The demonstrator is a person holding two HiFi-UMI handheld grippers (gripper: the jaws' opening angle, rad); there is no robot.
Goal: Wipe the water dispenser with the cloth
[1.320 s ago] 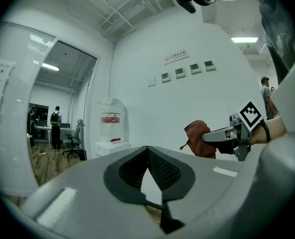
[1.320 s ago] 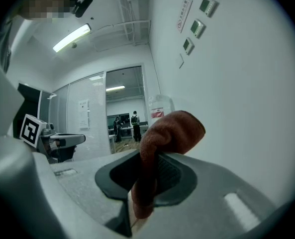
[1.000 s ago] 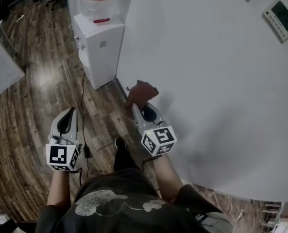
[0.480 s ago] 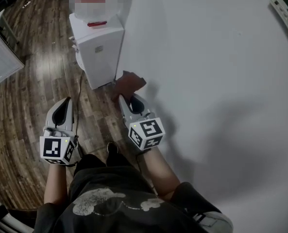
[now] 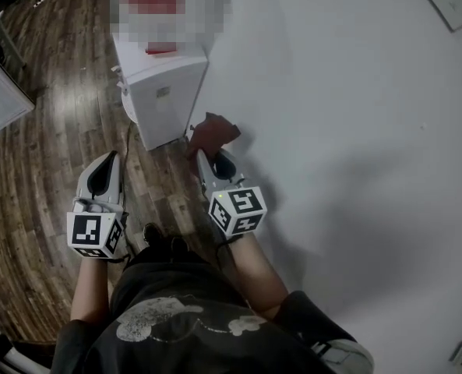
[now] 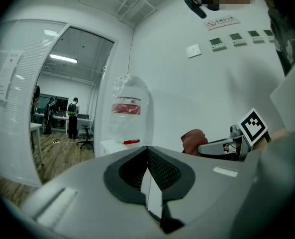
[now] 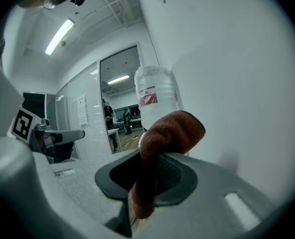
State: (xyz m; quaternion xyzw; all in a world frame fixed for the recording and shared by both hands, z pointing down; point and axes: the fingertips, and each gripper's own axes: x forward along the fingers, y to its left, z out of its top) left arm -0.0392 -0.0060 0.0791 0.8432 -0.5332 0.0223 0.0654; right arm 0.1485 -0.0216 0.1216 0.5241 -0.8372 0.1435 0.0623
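The right tongs (image 5: pixel 202 159) are clamped on a crumpled reddish-brown cloth (image 5: pixel 213 133), held up beside the white wall (image 5: pixel 332 131). The left tongs (image 5: pixel 108 160) are pressed together with nothing between them. The white box-shaped water dispenser (image 5: pixel 164 84), a clear bottle (image 6: pixel 130 108) on top, stands ahead against the wall on the wooden floor (image 5: pixel 51 154), apart from the cloth.

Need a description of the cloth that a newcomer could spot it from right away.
Find the white wall on the right and the white water dispenser standing against it. Just short of the dispenser, on the person's side, the right gripper is shut on the cloth. It is a crumpled reddish-brown wad, the only thing of that colour among white and grey things.
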